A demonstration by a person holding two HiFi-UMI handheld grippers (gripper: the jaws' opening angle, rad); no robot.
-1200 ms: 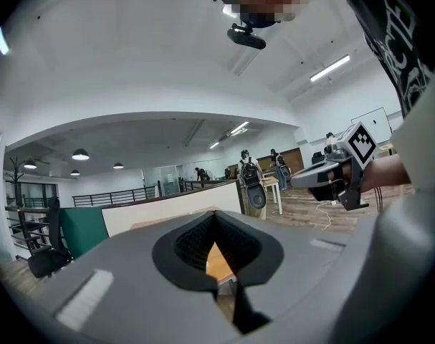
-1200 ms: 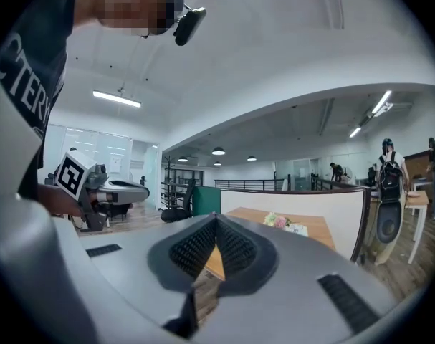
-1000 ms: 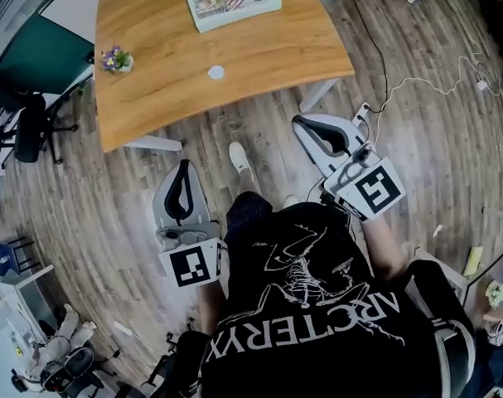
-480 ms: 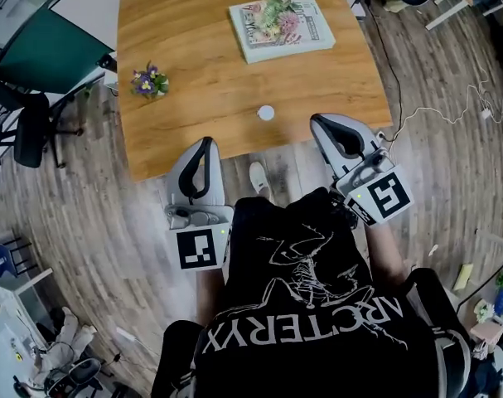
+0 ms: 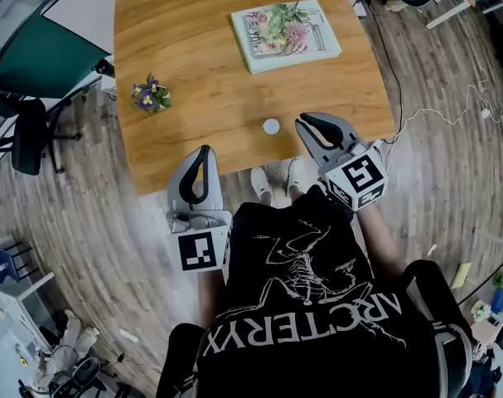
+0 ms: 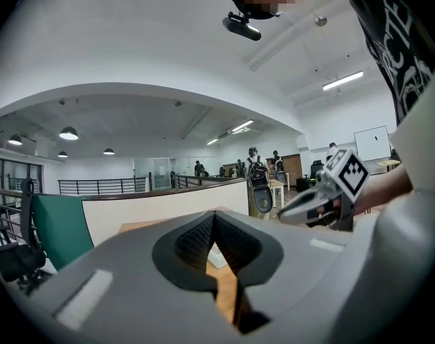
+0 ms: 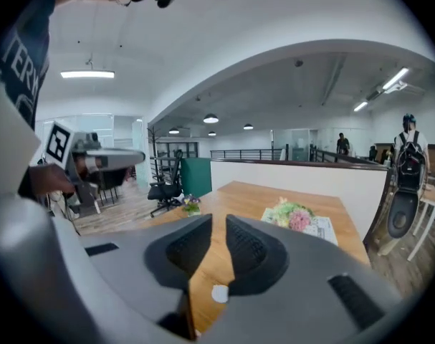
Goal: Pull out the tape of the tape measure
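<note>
White and round, the small tape measure [image 5: 271,126] lies near the wooden counter's [image 5: 193,48] front edge, just beside the right gripper [image 5: 307,124]. It looks light and smooth, so it would likely slide: pin the case with one gripper and pinch the tape's end tab, too small to make out here. The jaws of the right gripper and the left gripper [image 5: 201,154] are clenched on nothing.

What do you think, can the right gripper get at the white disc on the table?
Probably yes. The right gripper hangs close beside the white disc, with only bare table between them. Its jaws are shut, so they would have to open first.
</note>
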